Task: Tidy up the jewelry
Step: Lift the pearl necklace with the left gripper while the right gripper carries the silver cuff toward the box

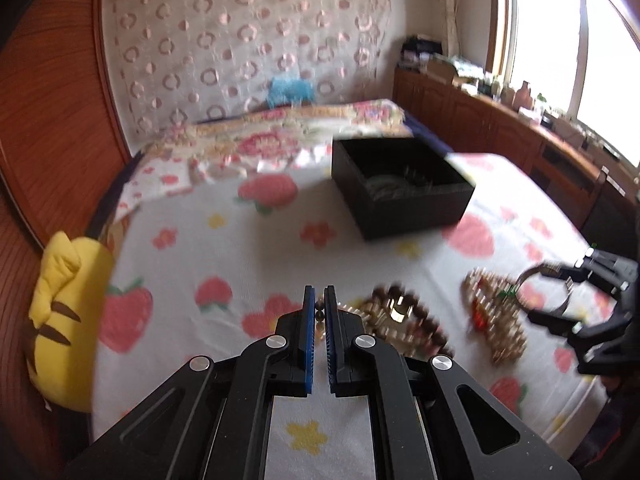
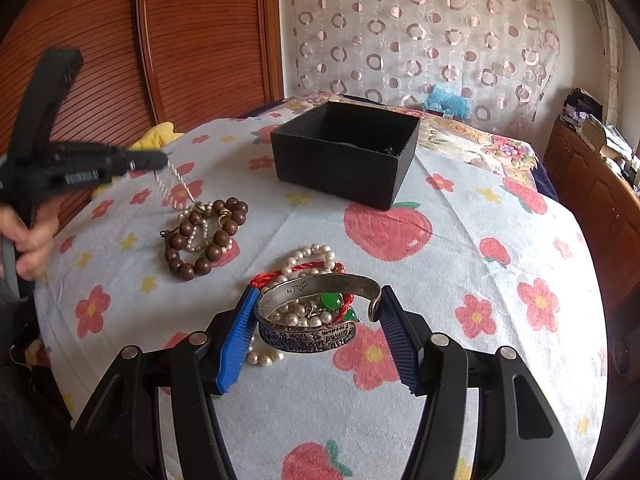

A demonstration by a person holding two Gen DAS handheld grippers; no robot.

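Observation:
My left gripper (image 1: 319,300) is shut on a thin pearl strand (image 2: 176,178) and lifts one end off a pile of brown wooden beads (image 2: 208,236); it shows in the right wrist view (image 2: 160,160). My right gripper (image 2: 316,312) holds an engraved silver cuff bangle (image 2: 316,320) between its blue pads, above a heap of pearls, red cord and green stones (image 2: 308,276). In the left wrist view the right gripper (image 1: 560,292) holds the bangle (image 1: 544,288). A black open box (image 2: 344,152) stands farther back; it also shows in the left wrist view (image 1: 404,184) with some jewelry inside.
All lies on a bed with a white fruit-and-flower cover (image 2: 460,240). A yellow plush toy (image 1: 68,312) lies at the left edge. A wooden wardrobe (image 2: 160,40) stands to the left, and a low wooden cabinet (image 1: 520,132) runs under the window.

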